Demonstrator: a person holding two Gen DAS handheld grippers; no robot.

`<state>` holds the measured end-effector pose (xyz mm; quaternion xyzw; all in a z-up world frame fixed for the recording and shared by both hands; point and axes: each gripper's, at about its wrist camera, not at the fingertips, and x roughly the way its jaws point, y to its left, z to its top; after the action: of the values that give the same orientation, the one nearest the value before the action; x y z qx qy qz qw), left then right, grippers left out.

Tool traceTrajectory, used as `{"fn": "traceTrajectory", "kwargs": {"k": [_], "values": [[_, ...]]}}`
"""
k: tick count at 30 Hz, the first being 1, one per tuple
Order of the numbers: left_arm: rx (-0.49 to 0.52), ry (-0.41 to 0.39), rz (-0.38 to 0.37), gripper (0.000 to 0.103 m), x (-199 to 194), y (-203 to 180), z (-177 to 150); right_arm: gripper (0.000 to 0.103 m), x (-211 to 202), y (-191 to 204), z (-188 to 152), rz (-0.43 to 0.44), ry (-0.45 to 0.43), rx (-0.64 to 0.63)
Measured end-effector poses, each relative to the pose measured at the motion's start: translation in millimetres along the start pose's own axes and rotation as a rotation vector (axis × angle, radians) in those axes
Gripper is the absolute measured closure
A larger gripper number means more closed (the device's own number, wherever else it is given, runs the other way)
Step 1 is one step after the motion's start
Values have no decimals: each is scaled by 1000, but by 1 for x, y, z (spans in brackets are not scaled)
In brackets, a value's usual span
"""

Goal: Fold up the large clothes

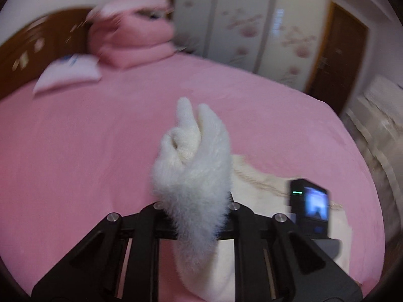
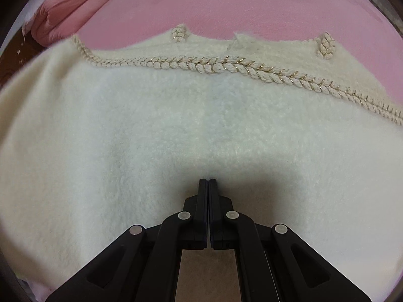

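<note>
While the left tool [image 1: 194,201] pinches a fluffy white fold of the sweater [image 2: 156,136] at the middle of its view, the sweater's body lies flat on the pink bed [image 1: 75,138], lower right. The right tool [image 2: 208,181], squeezed together and empty, rests over its middle, under the braided trim [image 2: 226,66].

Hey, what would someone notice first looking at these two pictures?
A bunched tuft of the fluffy white sweater sticks up from the left claw, over a pink bed. In the right wrist view the sweater fills the frame, a braided trim crossing its top, the right claw shut above it.
</note>
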<state>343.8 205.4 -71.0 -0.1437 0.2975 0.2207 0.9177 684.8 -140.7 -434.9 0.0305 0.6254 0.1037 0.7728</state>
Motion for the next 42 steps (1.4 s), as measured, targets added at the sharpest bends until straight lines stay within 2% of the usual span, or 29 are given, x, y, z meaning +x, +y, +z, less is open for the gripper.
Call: {"fn": "traceTrajectory", "kwargs": {"k": [2, 5, 10, 14, 16, 19, 22, 25, 26, 27, 29, 30, 31, 32, 35, 37, 39, 41, 42], "values": [[95, -36, -63, 91, -24, -39, 1, 103, -5, -8, -2, 44, -6, 32], [209, -56, -160, 91, -55, -91, -7, 103, -12, -29, -13, 185, -42, 85], [439, -54, -320, 91, -79, -187, -53, 103, -3, -91, -39, 577, -47, 332], [614, -33, -393, 91, -91, -243, -95, 103, 5, -124, -65, 831, -82, 459], [706, -35, -408, 91, -98, -263, -116, 103, 9, -136, -77, 923, -86, 523], [763, -21, -426, 91, -107, -284, -133, 103, 10, -146, -90, 1018, -65, 554], [807, -13, -412, 91, -104, -298, -133, 103, 10, -148, -92, 1043, 2, 577], [806, -31, -416, 91, -103, -304, -121, 103, 7, -150, -79, 1009, 136, 538], [813, -37, -408, 91, -101, -305, -118, 103, 4, -152, -73, 970, 194, 500], [820, -44, -396, 91, -103, -308, -114, 103, -2, -157, -65, 890, 246, 454], [804, -45, -379, 91, -110, -313, -108, 103, -21, -171, -47, 808, 278, 370], [787, -42, -379, 91, -113, -317, -108, 103, -34, -179, -40, 763, 253, 340], [779, -36, -379, 91, -115, -320, -106, 103, -52, -192, -30, 710, 198, 321], [784, -31, -374, 91, -117, -324, -110, 103, -71, -208, -23, 693, 134, 328], [801, 8, -348, 90, -111, -346, -140, 102, -124, -261, -16, 734, -69, 425], [816, 91, -345, 90, -95, -361, -171, 101, -152, -290, -22, 678, -154, 456], [837, 243, -332, 88, -73, -376, -206, 101, -169, -314, -39, 560, -161, 454], [845, 367, -320, 77, -58, -385, -234, 100, -173, -325, -58, 473, -115, 429], [816, 378, -340, 61, -57, -385, -242, 100, -175, -328, -74, 477, -81, 406]]}}
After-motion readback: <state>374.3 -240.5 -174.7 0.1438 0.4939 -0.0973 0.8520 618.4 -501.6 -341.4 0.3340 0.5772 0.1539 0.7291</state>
